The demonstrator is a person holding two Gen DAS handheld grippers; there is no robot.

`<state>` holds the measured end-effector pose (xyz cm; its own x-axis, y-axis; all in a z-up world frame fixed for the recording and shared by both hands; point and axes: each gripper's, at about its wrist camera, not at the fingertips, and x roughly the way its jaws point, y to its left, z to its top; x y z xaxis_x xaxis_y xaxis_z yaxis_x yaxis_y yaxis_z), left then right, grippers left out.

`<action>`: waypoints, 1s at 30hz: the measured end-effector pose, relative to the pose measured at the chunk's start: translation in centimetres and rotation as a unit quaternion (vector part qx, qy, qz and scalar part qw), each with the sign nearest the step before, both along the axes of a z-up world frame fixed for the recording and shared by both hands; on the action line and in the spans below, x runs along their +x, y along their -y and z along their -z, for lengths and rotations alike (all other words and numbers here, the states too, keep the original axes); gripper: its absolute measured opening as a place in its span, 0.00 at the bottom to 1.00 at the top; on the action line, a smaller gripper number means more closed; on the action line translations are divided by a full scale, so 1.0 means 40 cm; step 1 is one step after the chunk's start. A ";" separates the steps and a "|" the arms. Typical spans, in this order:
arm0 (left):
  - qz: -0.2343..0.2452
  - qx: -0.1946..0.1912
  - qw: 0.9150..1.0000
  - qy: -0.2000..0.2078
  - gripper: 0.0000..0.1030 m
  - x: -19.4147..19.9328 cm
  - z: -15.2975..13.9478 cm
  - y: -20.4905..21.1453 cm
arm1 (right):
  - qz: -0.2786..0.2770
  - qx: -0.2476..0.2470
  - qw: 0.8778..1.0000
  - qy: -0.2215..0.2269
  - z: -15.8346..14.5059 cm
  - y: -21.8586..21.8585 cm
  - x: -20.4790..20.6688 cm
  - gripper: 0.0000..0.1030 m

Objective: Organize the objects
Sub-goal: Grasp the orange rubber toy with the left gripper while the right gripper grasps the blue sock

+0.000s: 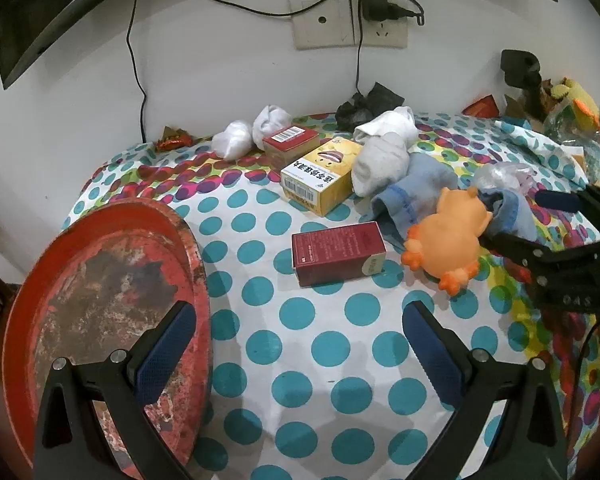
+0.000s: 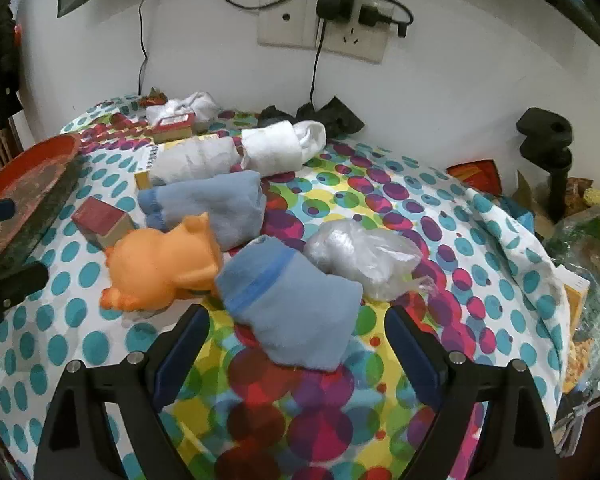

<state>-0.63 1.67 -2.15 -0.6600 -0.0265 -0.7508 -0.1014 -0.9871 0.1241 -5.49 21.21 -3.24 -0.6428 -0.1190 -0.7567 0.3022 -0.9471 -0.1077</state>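
My left gripper [image 1: 298, 340] is open and empty above the dotted tablecloth, beside a worn red tray [image 1: 100, 280]. A dark red box [image 1: 338, 252] lies just ahead of it. An orange rubber toy [image 1: 448, 236] lies to its right, next to blue socks [image 1: 420, 188]. My right gripper [image 2: 296, 344] is open, its fingers either side of a rolled blue sock [image 2: 296, 304] that lies just ahead. The orange toy [image 2: 164, 264] lies to its left, a second blue sock [image 2: 216, 204] behind it. In the left wrist view the right gripper [image 1: 560, 224] shows at the right edge.
A yellow box [image 1: 320, 180], another red box [image 1: 290, 142], white socks [image 1: 384, 148] and a crumpled plastic bag [image 2: 364, 256] lie on the table. Behind stand a white wall with a socket [image 1: 350, 20] and cables. A black clamp [image 2: 548, 152] and clutter stand at the far right.
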 end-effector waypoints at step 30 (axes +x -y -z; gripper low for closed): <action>0.052 -0.004 0.998 -0.019 0.97 0.021 0.021 -0.058 | 0.024 -0.044 0.999 0.019 0.025 -0.121 0.047 0.43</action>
